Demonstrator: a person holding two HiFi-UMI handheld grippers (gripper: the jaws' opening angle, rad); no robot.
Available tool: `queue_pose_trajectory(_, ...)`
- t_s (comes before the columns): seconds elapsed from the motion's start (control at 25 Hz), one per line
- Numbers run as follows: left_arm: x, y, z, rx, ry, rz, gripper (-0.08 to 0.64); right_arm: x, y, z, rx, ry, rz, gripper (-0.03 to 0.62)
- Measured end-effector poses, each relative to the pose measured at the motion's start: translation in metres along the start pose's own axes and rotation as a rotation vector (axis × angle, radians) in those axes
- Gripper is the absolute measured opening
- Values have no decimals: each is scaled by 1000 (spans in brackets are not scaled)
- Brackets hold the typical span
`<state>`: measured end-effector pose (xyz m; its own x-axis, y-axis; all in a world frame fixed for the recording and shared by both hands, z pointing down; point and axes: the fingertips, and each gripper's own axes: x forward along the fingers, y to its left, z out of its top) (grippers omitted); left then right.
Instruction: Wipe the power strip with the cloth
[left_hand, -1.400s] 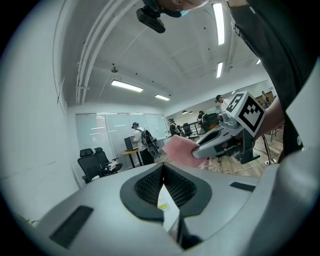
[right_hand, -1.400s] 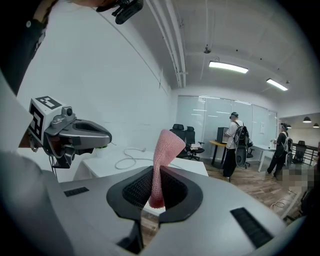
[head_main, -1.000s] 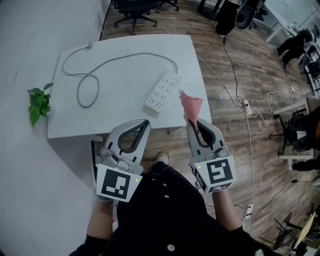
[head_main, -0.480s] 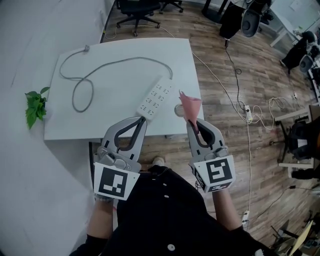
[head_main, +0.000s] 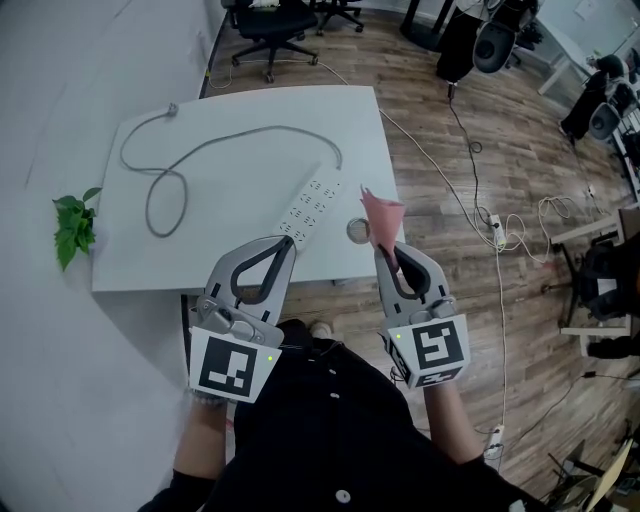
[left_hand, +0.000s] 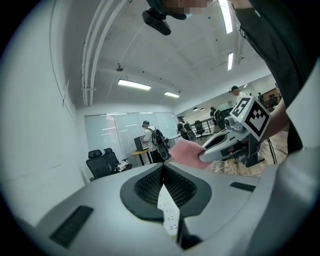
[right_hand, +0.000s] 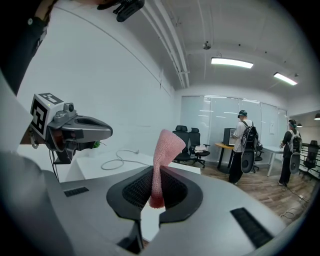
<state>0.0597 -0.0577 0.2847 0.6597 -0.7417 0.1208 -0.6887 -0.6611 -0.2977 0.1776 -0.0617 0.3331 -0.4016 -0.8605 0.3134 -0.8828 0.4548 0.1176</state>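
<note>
On table (head_main: 230, 250): power strip (head_main: 311, 203), looped cable (head_main: 285, 128); right gripper (head_main: 385, 246) pinches cloth (head_main: 382, 214).

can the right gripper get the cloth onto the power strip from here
Probably yes. The right gripper holds the cloth just right of the power strip, only table between them; the left gripper sits only at the strip's near end.

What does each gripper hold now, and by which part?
The right gripper pinches the pink cloth near its lower end; the rest stands up. The left gripper is shut on nothing.
</note>
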Motion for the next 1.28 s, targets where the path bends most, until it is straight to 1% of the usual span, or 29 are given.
queue_pose_trajectory(0.2,7,7,2,7,-6,-30,14,7,-5,7,13,-16,-29,49)
queue_pose_trajectory(0.36,6,7,-3,8,-7,-55,14,9,-1,1,14,-1,-44,49)
queue_pose_trajectory(0.56,19,27,-5,19,-10,-84,15,32,-10,8,25,10,-67,49)
queue_pose_trajectory(0.68,21,32,-8,15,-4,-94,14,39,-13,8,25,22,-76,49)
queue_pose_trajectory(1.04,18,45,-19,-6,5,-101,15,60,-9,5,1,53,-73,49)
queue_pose_trajectory(1.28,16,51,-22,-13,7,-89,14,75,-17,-2,-18,82,-76,49)
